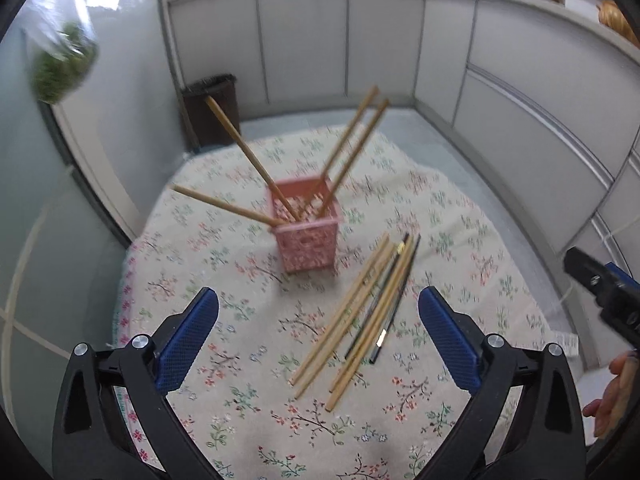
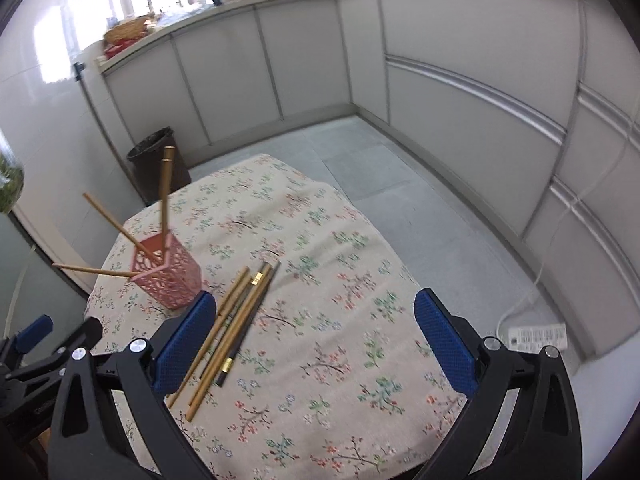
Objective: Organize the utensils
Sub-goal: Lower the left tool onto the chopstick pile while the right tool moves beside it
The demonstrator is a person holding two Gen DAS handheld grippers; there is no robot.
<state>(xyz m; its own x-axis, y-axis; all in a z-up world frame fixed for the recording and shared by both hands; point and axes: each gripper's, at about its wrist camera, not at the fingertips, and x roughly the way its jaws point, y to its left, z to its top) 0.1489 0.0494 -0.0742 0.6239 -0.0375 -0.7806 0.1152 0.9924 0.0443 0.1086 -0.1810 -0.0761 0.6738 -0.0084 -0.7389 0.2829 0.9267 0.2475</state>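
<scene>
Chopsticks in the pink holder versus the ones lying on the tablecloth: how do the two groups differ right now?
The chopsticks in the pink holder lean outward in different directions; the chopsticks on the tablecloth lie flat, roughly parallel. The holder's set is all light wood; the tablecloth bundle mixes light wooden sticks with dark ones bearing gold bands. Both groups hold similar light wooden sticks, and neither is touched by a gripper.

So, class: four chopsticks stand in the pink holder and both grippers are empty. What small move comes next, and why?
Probably lower the open left gripper onto the loose chopsticks beside the pink holder, since they lie directly between its fingers.
</scene>
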